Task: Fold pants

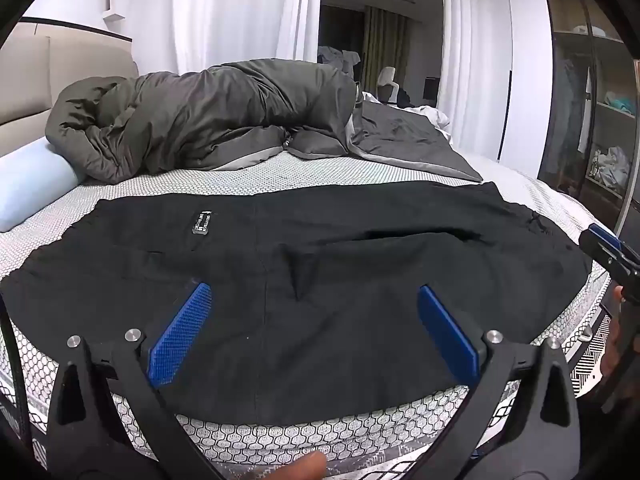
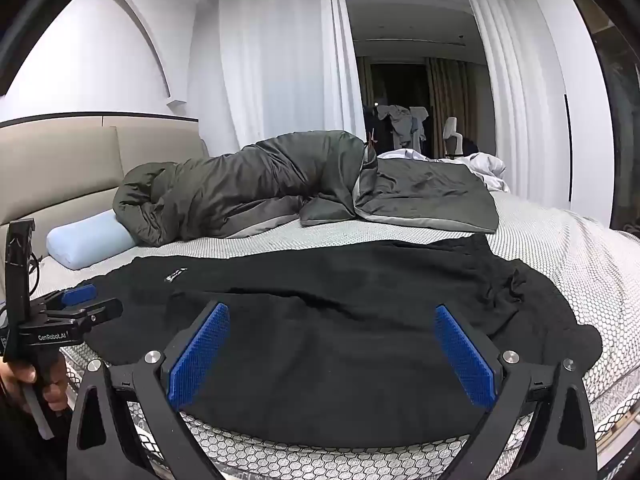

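Black pants (image 1: 280, 272) lie spread flat across the near side of the mattress, with a small label (image 1: 201, 222) at the left; they also show in the right wrist view (image 2: 340, 320). My left gripper (image 1: 314, 296) is open, its blue pads (image 1: 180, 336) wide apart just above the pants near the front edge. My right gripper (image 2: 332, 316) is open too, hovering over the pants further right. The left gripper shows at the left edge of the right wrist view (image 2: 80, 300); the right gripper's tip shows at the right edge of the left wrist view (image 1: 608, 248).
A grey duvet (image 1: 208, 116) is bundled across the far side of the bed, over a light blue pillow (image 1: 28, 184). A beige headboard (image 1: 60, 80) is at the left. White curtains and a wardrobe (image 1: 592, 112) stand at the right.
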Demonstrator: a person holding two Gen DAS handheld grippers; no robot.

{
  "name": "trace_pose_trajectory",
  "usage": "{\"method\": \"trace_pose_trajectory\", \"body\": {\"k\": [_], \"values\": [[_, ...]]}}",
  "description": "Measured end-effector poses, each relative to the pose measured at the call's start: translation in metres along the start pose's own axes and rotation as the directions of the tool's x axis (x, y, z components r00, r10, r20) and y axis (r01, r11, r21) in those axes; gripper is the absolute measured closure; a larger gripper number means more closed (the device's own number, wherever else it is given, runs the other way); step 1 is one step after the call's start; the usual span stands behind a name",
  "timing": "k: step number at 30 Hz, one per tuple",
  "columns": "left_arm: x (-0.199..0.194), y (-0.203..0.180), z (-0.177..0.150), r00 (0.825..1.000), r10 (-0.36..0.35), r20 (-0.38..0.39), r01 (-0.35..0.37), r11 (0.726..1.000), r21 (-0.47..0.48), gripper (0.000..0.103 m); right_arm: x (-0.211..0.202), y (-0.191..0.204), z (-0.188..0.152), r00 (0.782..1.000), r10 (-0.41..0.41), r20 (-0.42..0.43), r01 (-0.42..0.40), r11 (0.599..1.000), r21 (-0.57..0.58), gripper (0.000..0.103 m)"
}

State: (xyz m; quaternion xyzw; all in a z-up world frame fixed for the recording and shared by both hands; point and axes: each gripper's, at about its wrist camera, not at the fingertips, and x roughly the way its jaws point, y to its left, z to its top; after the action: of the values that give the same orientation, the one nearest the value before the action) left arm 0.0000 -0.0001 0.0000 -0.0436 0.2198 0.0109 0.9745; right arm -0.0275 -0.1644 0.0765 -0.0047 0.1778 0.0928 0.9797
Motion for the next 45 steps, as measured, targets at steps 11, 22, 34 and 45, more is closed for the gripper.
{"method": "trace_pose_trajectory", "body": {"k": [11, 22, 34, 45], "values": [[0.001, -0.001, -0.001, 1.0, -0.003, -0.003, 0.003, 1.0, -0.006, 0.0, 0.004, 0.002, -0.001, 1.0, 0.002, -0.003, -0.002, 1.0, -0.012, 0.0], [0.003, 0.006, 0.007, 1.0, -0.001, -0.002, 0.001, 1.0, -0.001, 0.0, 0.002, 0.004, -0.003, 1.0, 0.0, -0.003, -0.001, 1.0, -0.017, 0.0], [0.001, 0.006, 0.008, 1.0, 0.002, 0.002, -0.002, 1.0, 0.004, 0.0, 0.002, 0.004, -0.002, 1.0, 0.0, -0.004, 0.0, 1.0, -0.017, 0.0], [-0.001, 0.005, 0.01, 1.0, 0.004, 0.005, -0.004, 1.0, 0.005, 0.0, 0.002, 0.004, -0.002, 1.0, 0.001, -0.004, -0.001, 1.0, -0.017, 0.0]]}}
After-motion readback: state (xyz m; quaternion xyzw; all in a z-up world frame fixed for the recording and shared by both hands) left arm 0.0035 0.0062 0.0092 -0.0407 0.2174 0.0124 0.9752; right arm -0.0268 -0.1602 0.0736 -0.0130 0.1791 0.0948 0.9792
